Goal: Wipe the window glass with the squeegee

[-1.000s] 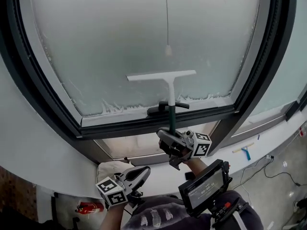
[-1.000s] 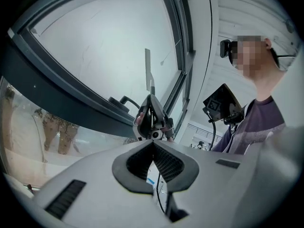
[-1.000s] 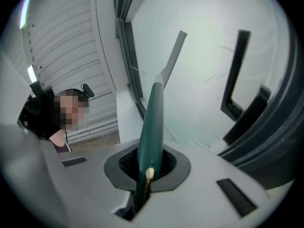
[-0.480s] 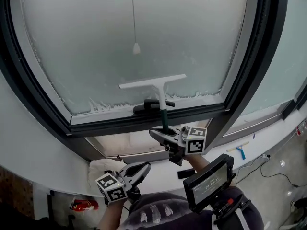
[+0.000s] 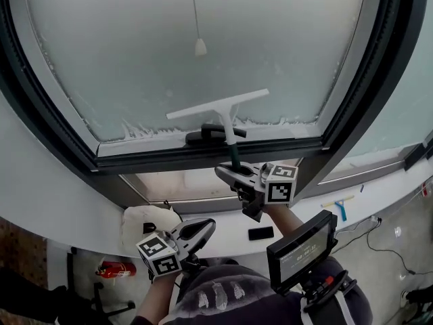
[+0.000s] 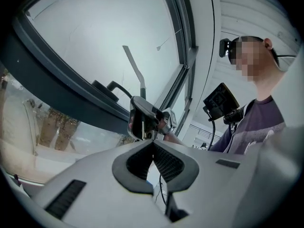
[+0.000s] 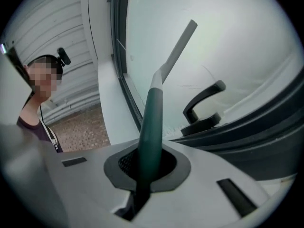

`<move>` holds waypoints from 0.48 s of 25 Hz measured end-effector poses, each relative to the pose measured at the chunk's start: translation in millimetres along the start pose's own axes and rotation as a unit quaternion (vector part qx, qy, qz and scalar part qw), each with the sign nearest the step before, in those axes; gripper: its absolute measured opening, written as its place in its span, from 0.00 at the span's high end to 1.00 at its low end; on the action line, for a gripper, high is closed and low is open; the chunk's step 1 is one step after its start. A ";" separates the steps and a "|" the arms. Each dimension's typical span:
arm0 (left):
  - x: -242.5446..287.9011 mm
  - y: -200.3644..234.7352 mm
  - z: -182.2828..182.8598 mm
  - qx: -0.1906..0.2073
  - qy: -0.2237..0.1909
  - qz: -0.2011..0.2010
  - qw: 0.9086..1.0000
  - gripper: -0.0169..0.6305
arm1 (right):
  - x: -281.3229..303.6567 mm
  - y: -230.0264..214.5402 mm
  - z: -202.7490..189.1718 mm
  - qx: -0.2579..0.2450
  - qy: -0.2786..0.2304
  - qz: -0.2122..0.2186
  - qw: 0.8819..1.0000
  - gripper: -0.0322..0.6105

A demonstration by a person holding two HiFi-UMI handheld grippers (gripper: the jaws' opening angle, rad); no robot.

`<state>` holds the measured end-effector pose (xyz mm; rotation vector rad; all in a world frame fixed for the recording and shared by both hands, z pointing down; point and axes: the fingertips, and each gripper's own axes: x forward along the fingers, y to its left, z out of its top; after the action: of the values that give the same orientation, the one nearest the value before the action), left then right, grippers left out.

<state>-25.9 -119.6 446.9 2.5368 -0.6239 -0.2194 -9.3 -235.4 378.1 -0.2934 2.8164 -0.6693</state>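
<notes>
The squeegee (image 5: 220, 107) has a white blade and a dark green handle (image 7: 149, 137). Its blade lies against the frosted window glass (image 5: 203, 19), low on the pane, tilted up to the right. My right gripper (image 5: 245, 181) is shut on the green handle just under the window frame. In the right gripper view the handle rises straight out from between the jaws. My left gripper (image 5: 199, 230) hangs lower, near the person's body, shut with nothing in it; its pads (image 6: 164, 163) meet in the left gripper view.
A black window handle (image 5: 211, 134) sits on the lower sash beside the squeegee shaft. A blind cord with a weight (image 5: 200, 46) hangs before the glass. On the white sill lie a white cloth (image 5: 145, 221), a phone (image 5: 260, 233) and a second blue squeegee (image 5: 343, 208).
The squeegee blade has come down the glass from mid-pane to near the bottom edge, the right gripper with it. The left gripper has stayed low and shut.
</notes>
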 end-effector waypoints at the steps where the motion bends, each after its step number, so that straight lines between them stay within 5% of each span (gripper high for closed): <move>1: 0.4 0.3 2.2 0.000 0.000 -0.001 1.000 0.96 | -0.9 -0.7 2.5 0.019 -0.013 0.014 1.000 0.95; 3: 0.8 3.0 6.7 0.002 0.001 -0.007 1.000 0.96 | -1.3 1.8 5.5 0.031 -0.023 0.033 0.999 0.95; 7: -0.8 16.3 12.6 0.005 0.003 -0.019 1.000 0.96 | -2.2 -1.1 11.0 -0.042 0.024 -0.026 0.999 0.95; 12: -1.7 20.7 20.1 -0.001 0.009 -0.045 0.999 0.96 | -15.8 18.9 56.0 -0.098 -0.002 -0.054 0.994 0.95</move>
<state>-40.8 -143.5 440.5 2.5640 -0.5012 -0.2280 18.1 -238.2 323.5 -0.4848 2.8826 -0.4112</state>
